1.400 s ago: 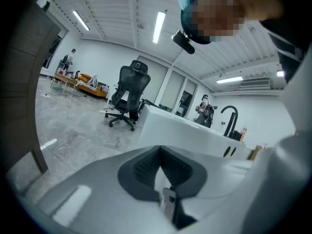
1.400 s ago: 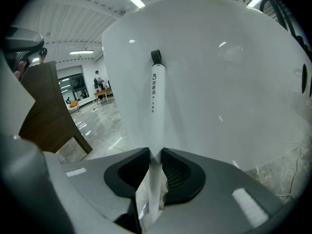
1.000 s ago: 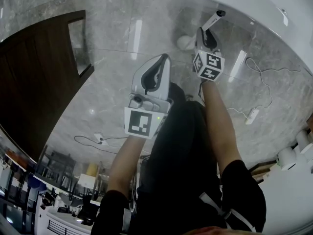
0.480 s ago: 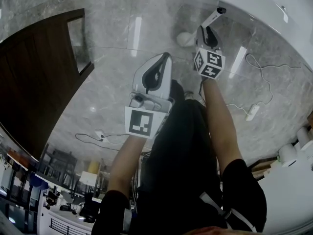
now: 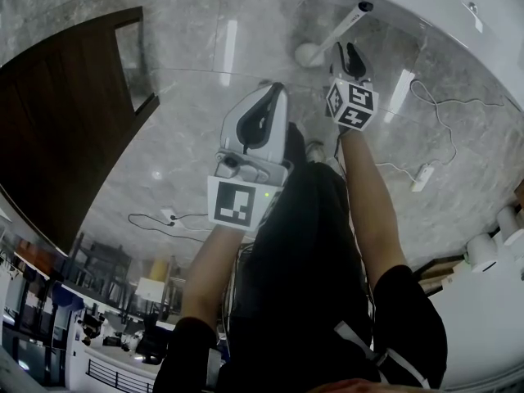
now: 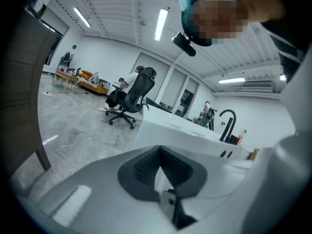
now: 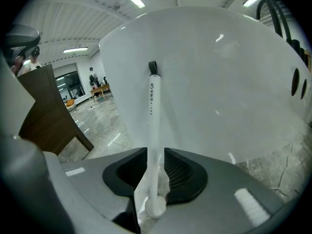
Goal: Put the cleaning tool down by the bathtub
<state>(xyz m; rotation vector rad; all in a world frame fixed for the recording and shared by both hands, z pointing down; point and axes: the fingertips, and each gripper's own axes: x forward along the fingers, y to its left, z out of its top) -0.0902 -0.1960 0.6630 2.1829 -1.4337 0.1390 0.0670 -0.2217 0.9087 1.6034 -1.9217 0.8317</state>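
Note:
The cleaning tool is a white stick with a black tip and a round white head [image 5: 309,53]. Its head rests on the marble floor and its handle [image 7: 153,106] leans up against the white bathtub [image 5: 426,6]. My right gripper [image 5: 348,51] sits low beside it. In the right gripper view the handle stands in the gap of the right gripper [image 7: 155,152], whose jaws are open and do not press it. My left gripper [image 5: 273,95] hangs in mid-air to the left, shut with nothing in it.
A dark wooden door [image 5: 57,113] stands to the left. A white cable with a power strip [image 5: 422,174] lies on the floor at the right, and another cable [image 5: 168,217] lies behind me. The left gripper view shows an office chair [image 6: 131,96] and a black faucet [image 6: 226,123].
The right jaws have let go of the handle and drawn back a little. The tool now leans on the tub by itself, its tip higher up the tub wall.

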